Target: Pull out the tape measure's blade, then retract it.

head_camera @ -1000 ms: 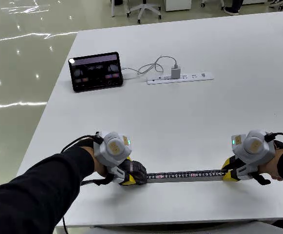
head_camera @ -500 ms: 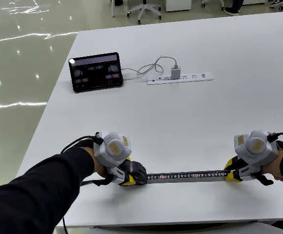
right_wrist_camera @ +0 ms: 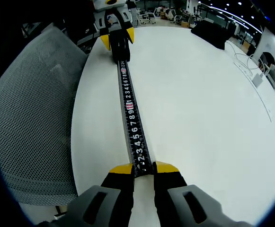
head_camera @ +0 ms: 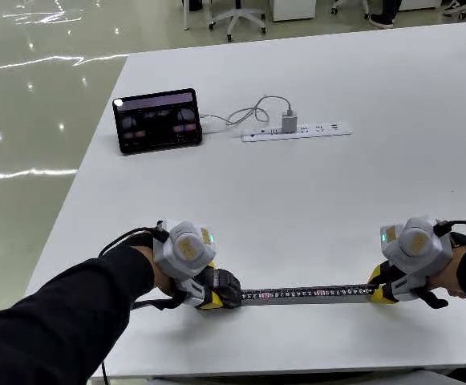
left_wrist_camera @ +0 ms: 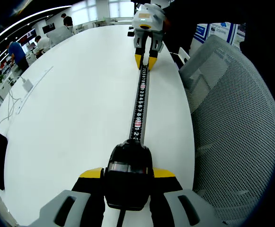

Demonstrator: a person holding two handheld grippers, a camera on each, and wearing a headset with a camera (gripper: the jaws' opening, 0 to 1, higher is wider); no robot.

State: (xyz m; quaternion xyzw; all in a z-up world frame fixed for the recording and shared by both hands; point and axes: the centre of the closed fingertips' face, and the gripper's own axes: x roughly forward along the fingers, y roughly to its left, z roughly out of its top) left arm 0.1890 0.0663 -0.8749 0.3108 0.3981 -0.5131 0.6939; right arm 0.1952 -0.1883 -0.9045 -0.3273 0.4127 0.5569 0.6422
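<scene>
Head view, tape measure point(head_camera: 220, 286): black case near the table's point(head_camera: 297, 192) front edge.
Blade point(head_camera: 309, 293): flat, numbered, pulled out straight, left to right.
Left gripper point(left_wrist_camera: 128, 173): squeezes the case.
Right gripper point(right_wrist_camera: 143, 169): pinches the blade's tip.
Table: white, smooth.
Room: shiny floor point(head_camera: 32, 96), grey mesh chair point(left_wrist_camera: 232, 118).

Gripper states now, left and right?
Left gripper: shut on the black tape measure case.
Right gripper: shut on the tip of the dark numbered metal blade.

The blade point(right_wrist_camera: 130, 113) tip hides inside the right tool point(right_wrist_camera: 142, 168).
</scene>
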